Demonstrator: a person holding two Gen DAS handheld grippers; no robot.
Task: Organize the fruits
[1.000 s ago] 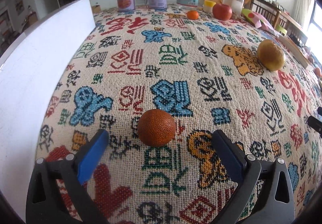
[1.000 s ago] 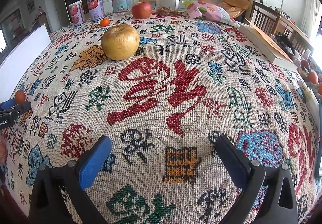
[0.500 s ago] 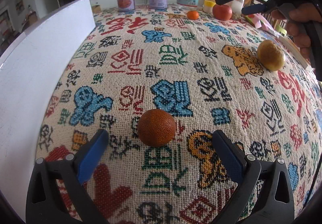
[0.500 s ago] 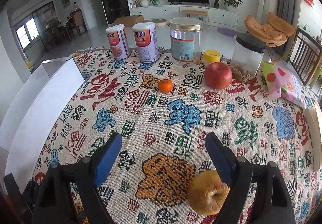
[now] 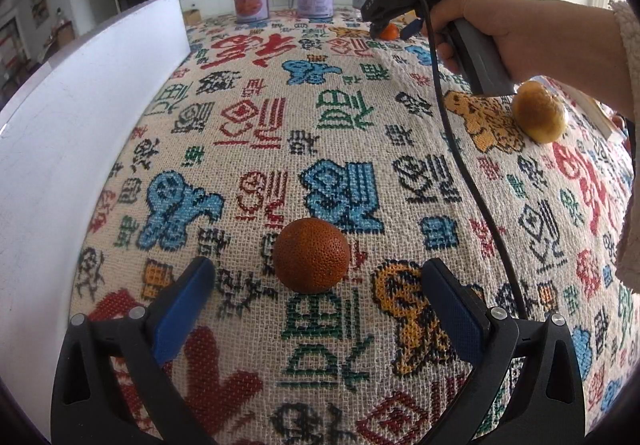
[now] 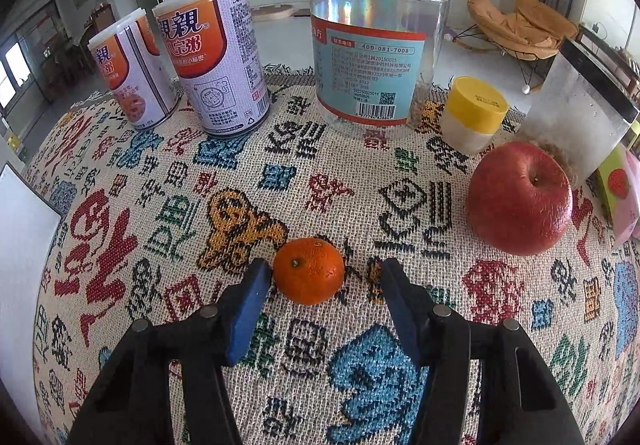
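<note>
The small orange mandarin [image 6: 309, 271] sits on the patterned tablecloth [image 6: 360, 213] in the lower middle of the right wrist view, stem side facing the camera. The right gripper [image 6: 322, 277] has just been closing and its jaws now flank the fruit: the left blue pad [image 6: 248, 309] lies at or just against the mandarin's side, while the right pad stands a little clear of it, so nothing is pinched yet. To the right of the mandarin, in the middle right of the frame, a red apple [image 6: 520, 199] rests on the cloth, well apart from the jaws. Behind it stand a small jar with a yellow lid [image 6: 474, 113] and a clear container [image 6: 576, 101] at the right edge. A large clear jar with a gold rim [image 6: 376, 41] and two purple-and-orange cans [image 6: 216, 65] line the far edge of the table, none of them between the gripper and the mandarin.

In the left wrist view a darker, rough-skinned orange [image 5: 311, 255] lies in the lower middle, just ahead of the left gripper [image 5: 316, 285], whose jaws are spread wide and touch nothing. A white board [image 5: 80, 149] runs along the left side of the frame. In the upper right, a hand [image 5: 520, 33] holds the right gripper's handle over the table, its cable [image 5: 460, 149] trailing down across the cloth. A yellowish fruit [image 5: 540, 117] rests at the right, below that hand.
</note>
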